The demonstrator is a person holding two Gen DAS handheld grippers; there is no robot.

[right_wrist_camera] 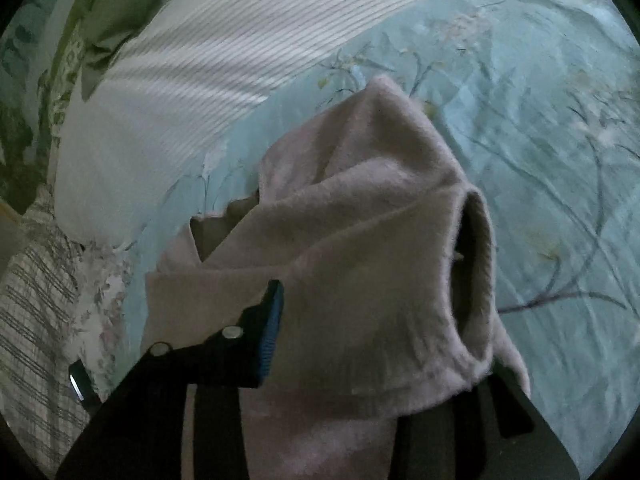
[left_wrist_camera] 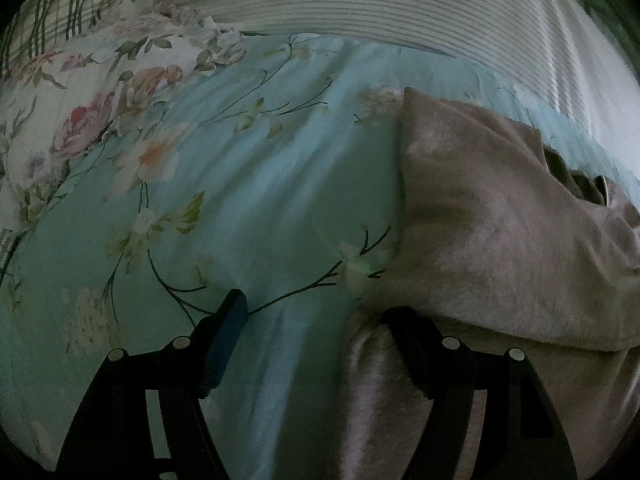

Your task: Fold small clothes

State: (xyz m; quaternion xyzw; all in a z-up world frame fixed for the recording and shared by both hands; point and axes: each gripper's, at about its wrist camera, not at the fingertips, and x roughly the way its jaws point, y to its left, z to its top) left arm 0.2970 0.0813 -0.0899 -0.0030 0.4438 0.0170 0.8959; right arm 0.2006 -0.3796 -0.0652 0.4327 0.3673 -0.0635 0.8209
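Bed (left_wrist_camera: 248,184): pale blue sheet with a floral branch print, creased, filling most of both views. It carries everything below.

Blanket (left_wrist_camera: 360,4): white, ribbed, lying across the far side of the bed, well apart from the claws.

Pillow (left_wrist_camera: 44,92): floral with a plaid patch, at the far left of the left view.

Garment (right_wrist_camera: 360,248): small, fuzzy, pinkish-grey, bunched on the sheet. In the right view an open cuff or neck hole faces right, and folds are stacked loosely behind it. In the left view the same garment (left_wrist_camera: 500,220) lies to the right, one edge draped over the right finger of the left claw.

Right claw (right_wrist_camera: 384,360): jaws spread wide, the garment lying between and over them; the blue-padded left finger rests on the fabric, and the right finger is partly under the cuff. No pinch on the cloth is visible.

Left claw (left_wrist_camera: 316,320): jaws wide apart, holding nothing; bare sheet lies between the fingers, and the garment touches only the right one.

Step in hand: judged early, since the garment is crumpled and no flat fold shows.

Next move calls for: each claw closing on an edge or corner, then drawing the cloth out flat on the sheet before any fold is made.
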